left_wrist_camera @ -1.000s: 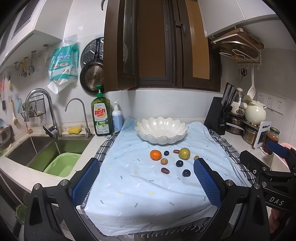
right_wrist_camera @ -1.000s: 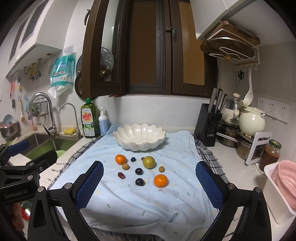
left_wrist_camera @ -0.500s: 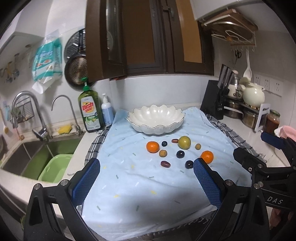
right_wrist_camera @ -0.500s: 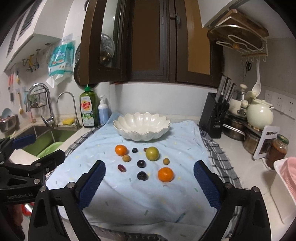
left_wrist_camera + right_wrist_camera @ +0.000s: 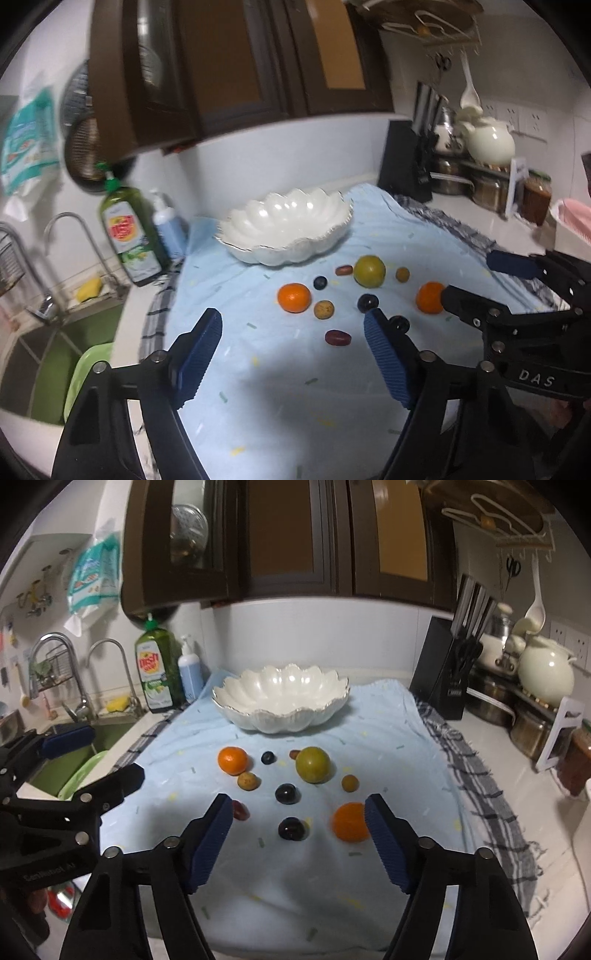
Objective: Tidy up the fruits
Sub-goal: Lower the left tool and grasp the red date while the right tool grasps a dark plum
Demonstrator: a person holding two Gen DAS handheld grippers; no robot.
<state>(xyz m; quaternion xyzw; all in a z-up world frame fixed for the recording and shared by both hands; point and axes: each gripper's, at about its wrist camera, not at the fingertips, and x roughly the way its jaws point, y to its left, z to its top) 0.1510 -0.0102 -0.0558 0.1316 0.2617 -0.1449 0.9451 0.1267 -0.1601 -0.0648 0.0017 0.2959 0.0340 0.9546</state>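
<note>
A white scalloped bowl (image 5: 286, 229) (image 5: 280, 701) stands empty at the back of a light blue cloth (image 5: 266, 369). Several small fruits lie in front of it: two oranges (image 5: 232, 760) (image 5: 349, 822), a green round fruit (image 5: 313, 765), dark plums (image 5: 286, 794) (image 5: 291, 828), a red date (image 5: 337, 337) and small brown ones (image 5: 247, 781). My left gripper (image 5: 291, 354) is open and empty, low over the cloth before the fruits. My right gripper (image 5: 297, 834) is open and empty, its right finger beside the near orange.
A sink (image 5: 62, 760) with taps, a green basin and dish soap bottle (image 5: 155, 675) is at the left. A knife block (image 5: 443, 679), pots, a cream teapot (image 5: 546, 672) and a jar stand at the right. Dark cabinets hang above.
Both grippers have moved forward and down toward the fruits. The fruits and bowl look larger and have not moved.
</note>
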